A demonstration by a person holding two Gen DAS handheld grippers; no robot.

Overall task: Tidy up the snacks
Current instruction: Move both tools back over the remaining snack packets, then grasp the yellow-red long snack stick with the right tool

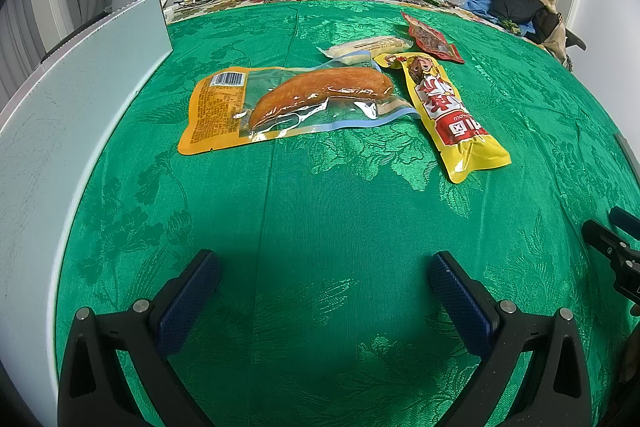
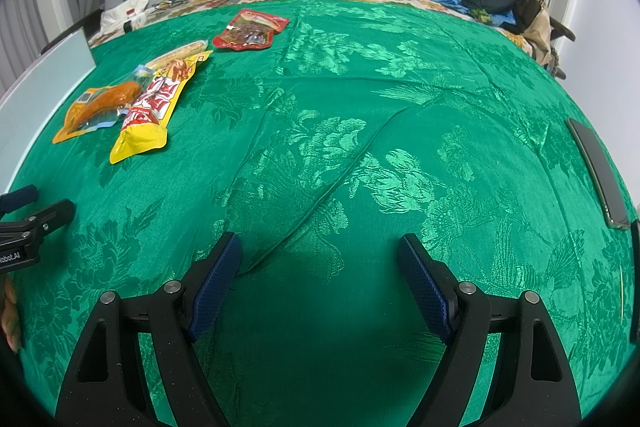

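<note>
So both grippers are just hanging over the near part of the green cloth point(image 1: 320, 219), tilted down at it. Left gripper point(image 1: 324, 279) has its jaws spread wide with nothing between them, and the right gripper point(image 2: 320, 263) is the same, apart and empty.

All four snacks sit bunched toward the far left of the cloth, near the white box point(image 1: 80, 115) along the left edge. The sausage pack point(image 1: 288, 103) is flat, clear film with an orange printed end and a fat curved sausage sealed inside. The yellow pouch point(image 1: 452, 111) lies just right of it, glossy and puffy, one end overlapping the pale bar point(image 1: 368, 49). The red packet point(image 1: 432, 37) is thin and flat, furthest back.

My guess is nothing's been sorted yet. I'd start with the left one on the sausage pack since it's closest. That film looks slippery and lies flat on soft, wrinkly brocade, so pinch the thick sausage itself or a raised edge instead of scraping at the flat corner. Watch you don't snag the cloth.
</note>
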